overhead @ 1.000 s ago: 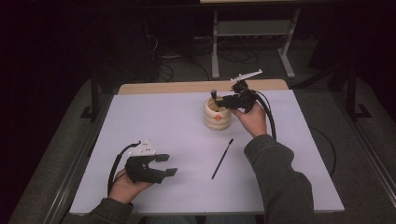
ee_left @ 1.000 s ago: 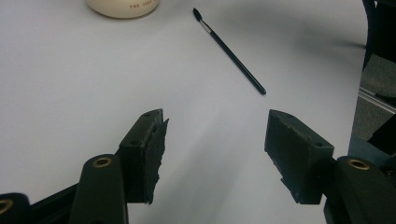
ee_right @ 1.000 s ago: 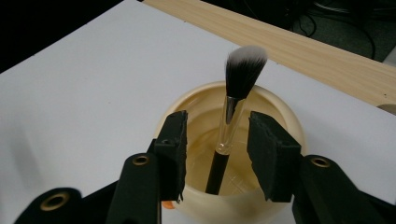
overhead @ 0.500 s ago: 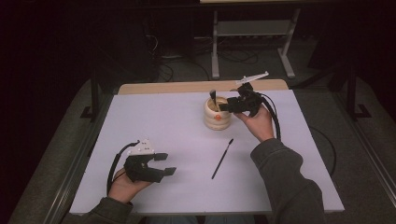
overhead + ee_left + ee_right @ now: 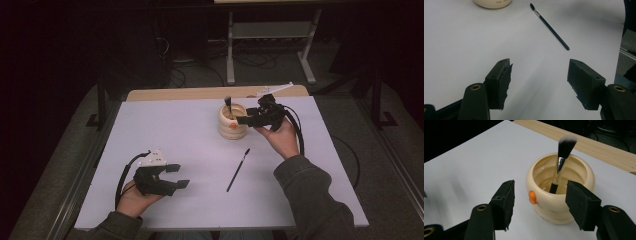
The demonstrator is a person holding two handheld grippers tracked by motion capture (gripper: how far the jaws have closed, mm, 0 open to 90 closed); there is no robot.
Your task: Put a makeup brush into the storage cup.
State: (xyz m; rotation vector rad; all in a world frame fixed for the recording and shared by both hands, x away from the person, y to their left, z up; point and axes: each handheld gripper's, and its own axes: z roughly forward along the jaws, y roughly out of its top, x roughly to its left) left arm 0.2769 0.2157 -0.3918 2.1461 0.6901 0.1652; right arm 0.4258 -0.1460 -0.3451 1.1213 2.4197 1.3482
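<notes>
Dark floor and cables ring the white surface, whose far edge meets a bare wooden strip. We see a cream pot standing upright toward the far middle of the surface, well in from every edge, with a makeup brush leaning inside it, bristles up, handle resting on the pot's inner floor. We note the right gripper held level just beside the pot on its right; in the right gripper view its jaws stand spread on either side of the pot's near wall, pads clear of it, nothing between them, and they have just been opening. A thin black brush lies flat on the surface nearer the person, apart from the pot, angled with its tip toward the pot; open white surface surrounds it on all sides. We find the left gripper low at the near-left of the surface, close to the near edge, jaws spread and empty; in the left gripper view bare surface lies between its pads, and the thin brush sits well ahead of them. Between the two grippers the surface is unobstructed.
</notes>
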